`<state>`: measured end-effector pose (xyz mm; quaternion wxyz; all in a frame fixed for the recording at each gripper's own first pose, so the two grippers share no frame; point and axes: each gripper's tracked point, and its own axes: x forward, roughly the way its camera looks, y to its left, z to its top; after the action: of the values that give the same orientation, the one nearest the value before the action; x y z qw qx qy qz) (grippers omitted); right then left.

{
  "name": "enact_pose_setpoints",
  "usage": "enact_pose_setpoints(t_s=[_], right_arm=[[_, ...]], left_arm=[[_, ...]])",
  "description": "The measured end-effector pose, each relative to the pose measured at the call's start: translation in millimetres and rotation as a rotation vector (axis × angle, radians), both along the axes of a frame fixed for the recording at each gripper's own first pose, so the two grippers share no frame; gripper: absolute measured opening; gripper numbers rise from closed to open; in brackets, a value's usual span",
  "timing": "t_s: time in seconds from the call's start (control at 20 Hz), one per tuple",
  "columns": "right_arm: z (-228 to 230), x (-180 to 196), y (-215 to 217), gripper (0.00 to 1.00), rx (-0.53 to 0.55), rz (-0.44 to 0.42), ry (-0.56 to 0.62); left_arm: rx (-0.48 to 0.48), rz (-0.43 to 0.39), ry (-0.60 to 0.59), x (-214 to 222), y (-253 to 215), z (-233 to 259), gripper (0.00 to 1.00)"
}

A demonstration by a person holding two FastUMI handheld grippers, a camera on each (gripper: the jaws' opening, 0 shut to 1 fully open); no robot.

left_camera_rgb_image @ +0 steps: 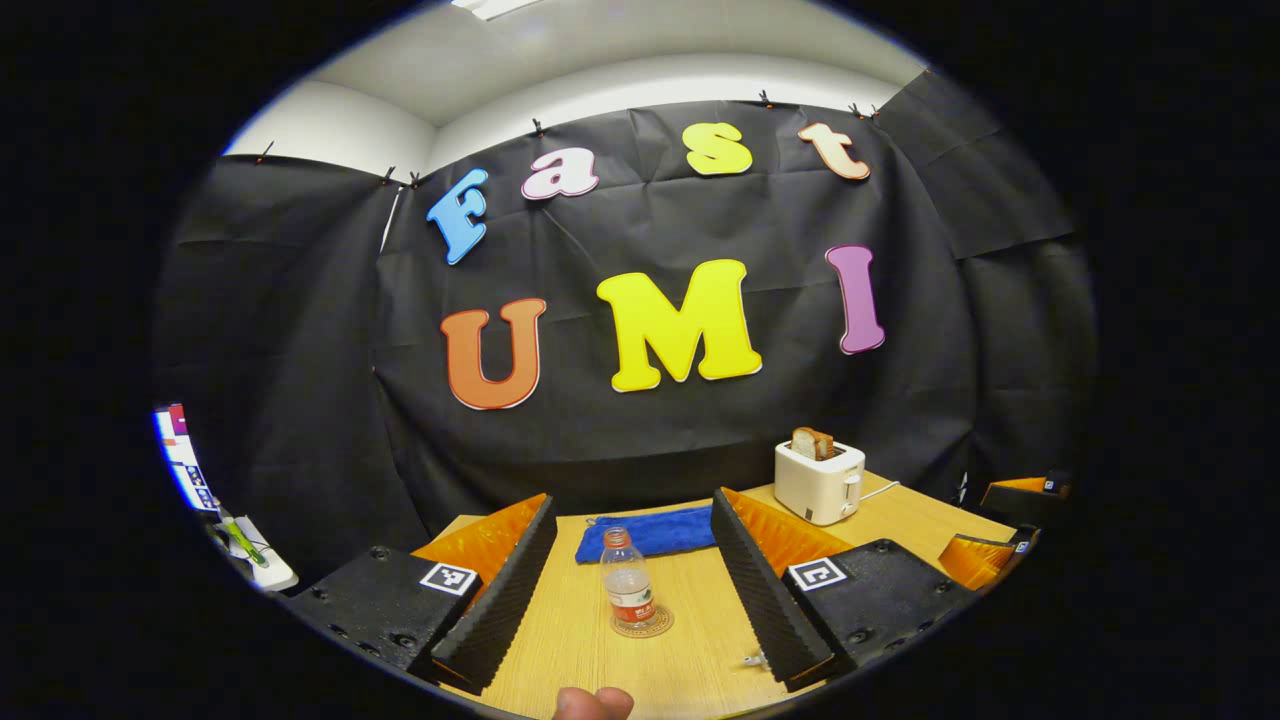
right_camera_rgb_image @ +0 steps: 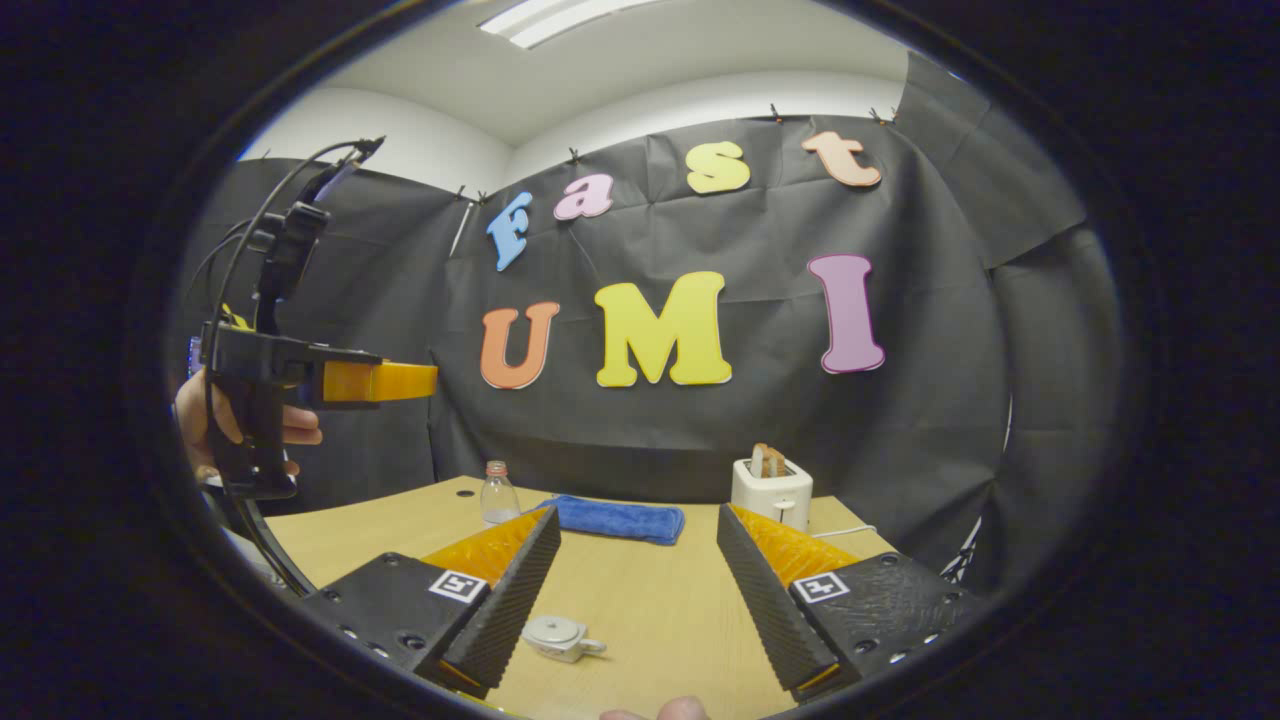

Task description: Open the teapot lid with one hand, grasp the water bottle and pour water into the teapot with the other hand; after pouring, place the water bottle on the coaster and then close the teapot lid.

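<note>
A clear water bottle with a red label stands upright on a round coaster, straight ahead of my left gripper, which is open and holds nothing. A small metal part peeks out beside its right finger. In the right gripper view a small silvery teapot sits low on the table just inside the left finger of my right gripper, which is open and touches nothing. The bottle stands far back on the left. A hand holds the left gripper high above the table's left side.
A blue cloth lies folded at the back of the wooden table. A white toaster with bread in it stands at the back right, its cord trailing right. The right gripper shows at the far right edge.
</note>
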<state>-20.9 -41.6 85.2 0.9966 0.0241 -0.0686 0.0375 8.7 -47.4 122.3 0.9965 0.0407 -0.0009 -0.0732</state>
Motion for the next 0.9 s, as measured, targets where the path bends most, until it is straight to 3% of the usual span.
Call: enact_pose_setpoints(t_s=[0.2,0.45,0.9], right_arm=[[-9,0,13,0.93,-0.015,0.023,0.027],[-15,3,29,0.94,-0.012,0.059,0.062],[-28,-5,34,0.94,-0.015,0.022,0.086]], left_arm=[[0.081,0.042,-0.029,-12,18,-12,0.96],[0.067,0.046,-0.046,-37,37,-14,0.96],[0.124,0.036,-0.098,-66,45,-17,0.96]])
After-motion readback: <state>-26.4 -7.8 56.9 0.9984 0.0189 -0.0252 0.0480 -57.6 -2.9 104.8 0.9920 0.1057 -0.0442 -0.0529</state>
